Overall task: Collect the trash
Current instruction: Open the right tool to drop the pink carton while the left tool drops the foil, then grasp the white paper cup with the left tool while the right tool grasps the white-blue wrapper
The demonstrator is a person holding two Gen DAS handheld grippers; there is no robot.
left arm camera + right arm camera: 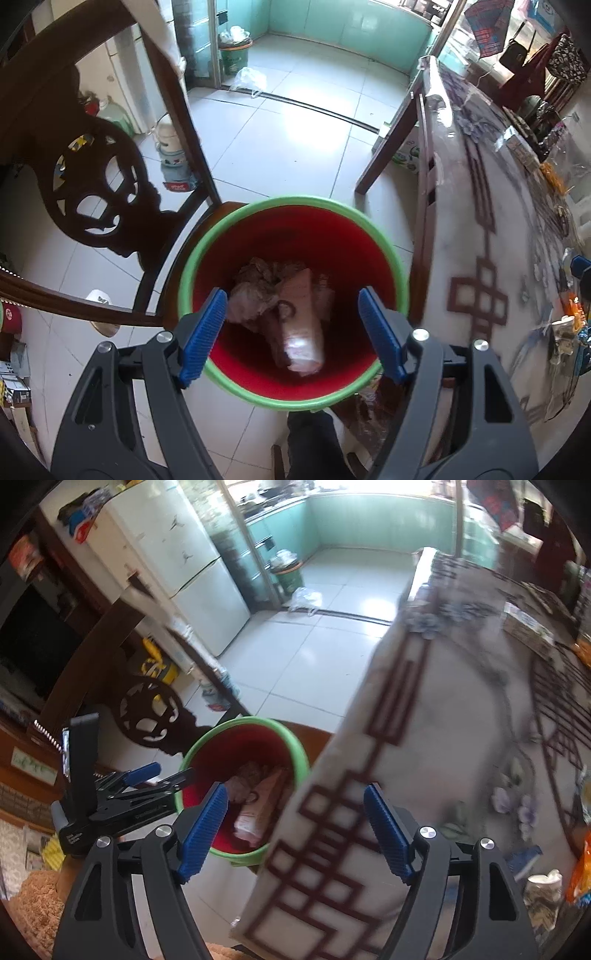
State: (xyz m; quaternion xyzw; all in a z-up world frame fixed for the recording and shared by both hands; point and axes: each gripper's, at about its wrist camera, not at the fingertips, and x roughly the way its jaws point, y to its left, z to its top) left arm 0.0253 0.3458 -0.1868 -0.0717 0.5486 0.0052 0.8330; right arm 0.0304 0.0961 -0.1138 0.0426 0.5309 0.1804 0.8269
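Observation:
A red bin with a green rim [400, 273] stands on the floor beside the table; it also shows in the right wrist view [301, 755]. Crumpled paper [255, 291] and a pale wrapper [301, 321] lie inside it. My left gripper [291, 332] is open and empty, directly above the bin's mouth. My right gripper [295, 830] is open and empty, above the table's edge, to the right of the bin. The left gripper [155, 775] shows in the right wrist view, beside the bin. A crumpled paper cup [543, 890] sits on the table at the lower right.
A table with a patterned cloth under clear plastic [491, 229] holds snack packets and clutter along its right side [583, 867]. A dark carved wooden chair [92, 177] stands left of the bin. A fridge [192, 565] and another bin [234, 55] stand further off on the tiled floor.

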